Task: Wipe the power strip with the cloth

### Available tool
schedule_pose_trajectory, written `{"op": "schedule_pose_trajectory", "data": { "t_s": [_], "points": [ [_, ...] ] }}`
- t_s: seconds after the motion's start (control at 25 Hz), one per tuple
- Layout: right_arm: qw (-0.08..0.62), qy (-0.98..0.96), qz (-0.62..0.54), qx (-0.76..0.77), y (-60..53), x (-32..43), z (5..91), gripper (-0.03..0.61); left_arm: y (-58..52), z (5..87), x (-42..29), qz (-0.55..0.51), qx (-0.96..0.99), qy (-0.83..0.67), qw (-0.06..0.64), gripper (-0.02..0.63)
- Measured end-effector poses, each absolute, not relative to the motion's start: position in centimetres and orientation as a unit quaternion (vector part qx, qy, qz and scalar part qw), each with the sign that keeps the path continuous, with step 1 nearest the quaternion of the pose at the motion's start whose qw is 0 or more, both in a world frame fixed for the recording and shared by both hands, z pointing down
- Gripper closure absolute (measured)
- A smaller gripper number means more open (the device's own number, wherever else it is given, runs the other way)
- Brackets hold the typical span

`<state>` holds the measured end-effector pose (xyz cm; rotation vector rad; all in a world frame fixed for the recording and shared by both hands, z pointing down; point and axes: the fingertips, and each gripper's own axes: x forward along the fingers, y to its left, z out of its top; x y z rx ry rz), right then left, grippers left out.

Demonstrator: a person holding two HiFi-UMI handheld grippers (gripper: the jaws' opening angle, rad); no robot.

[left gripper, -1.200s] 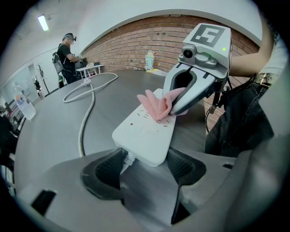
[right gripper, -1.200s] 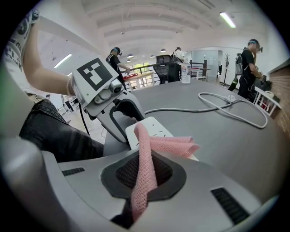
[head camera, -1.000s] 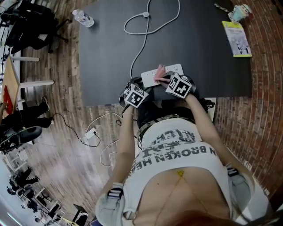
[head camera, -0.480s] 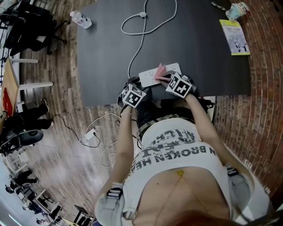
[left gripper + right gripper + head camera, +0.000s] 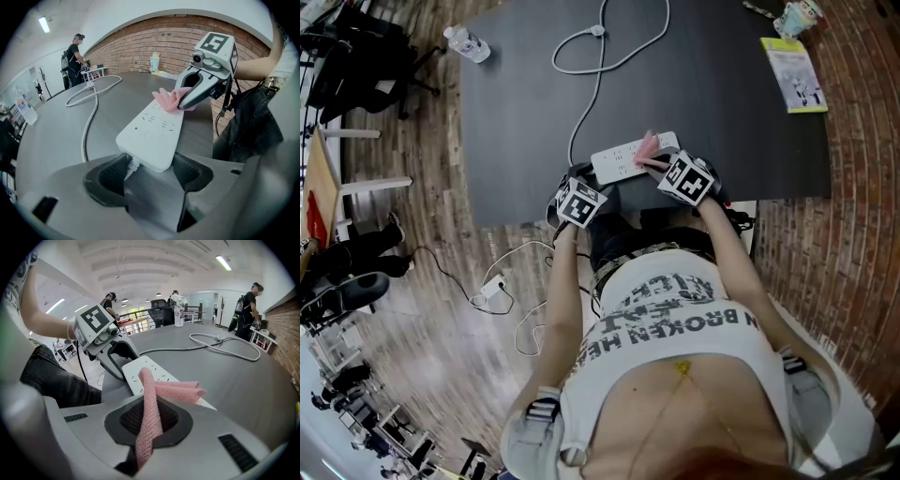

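Since a second ago the pink cloth (image 5: 152,401) has slid a little along the power strip (image 5: 152,133), away from its cord end. Nearest, the left gripper (image 5: 150,171) has its jaws set at the strip's width and clamped on that cord end, by the table's (image 5: 722,112) near edge. The right gripper (image 5: 150,420) is pinched tight on the cloth, whose free fold lies on the strip's top. The thin pinch may let the cloth slip out, or a hard stroke may twist the strip from the left hold. One strip, one cloth and two grippers; farther off, one looped cord (image 5: 591,103), one bottle (image 5: 467,45) and one booklet (image 5: 794,75).
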<state>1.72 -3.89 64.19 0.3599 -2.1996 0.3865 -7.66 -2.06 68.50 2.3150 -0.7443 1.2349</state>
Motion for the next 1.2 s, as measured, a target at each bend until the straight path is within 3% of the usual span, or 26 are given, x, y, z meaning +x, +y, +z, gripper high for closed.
{"op": "schedule_pose_trajectory", "data": {
  "t_s": [1.2],
  "points": [
    [0.407,-0.872,0.179,0.206,-4.7,6.0,64.0,0.562,-1.7,68.5,-7.5,0.442,0.831,-0.268,0.208,0.322]
  ]
}}
